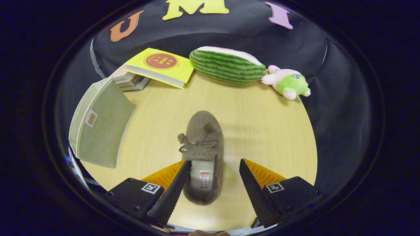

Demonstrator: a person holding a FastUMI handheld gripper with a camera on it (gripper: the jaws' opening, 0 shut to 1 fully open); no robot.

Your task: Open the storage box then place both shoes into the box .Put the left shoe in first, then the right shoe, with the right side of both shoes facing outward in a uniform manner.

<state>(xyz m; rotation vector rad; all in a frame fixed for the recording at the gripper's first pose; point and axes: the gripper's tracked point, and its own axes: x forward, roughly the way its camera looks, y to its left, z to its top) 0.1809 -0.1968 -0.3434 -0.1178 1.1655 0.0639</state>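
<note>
while tool [214, 165] gapes, fuzzy brown shoe [203, 147], bow-laced, heel between fingers

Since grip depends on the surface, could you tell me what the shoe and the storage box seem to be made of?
Shoe, heel between the open gripper's fingers: fuzzy matte felt or fleece, probably; soft nap, cord bow. Storage box: matte greenish woven fabric, apparently; stitched edges, sewn patch.

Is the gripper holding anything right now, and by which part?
Nothing is held. The gripper is open, its fingers straddling the heel end of the brown shoe on the table; one finger is near the shoe's side, the other stands apart.
</note>
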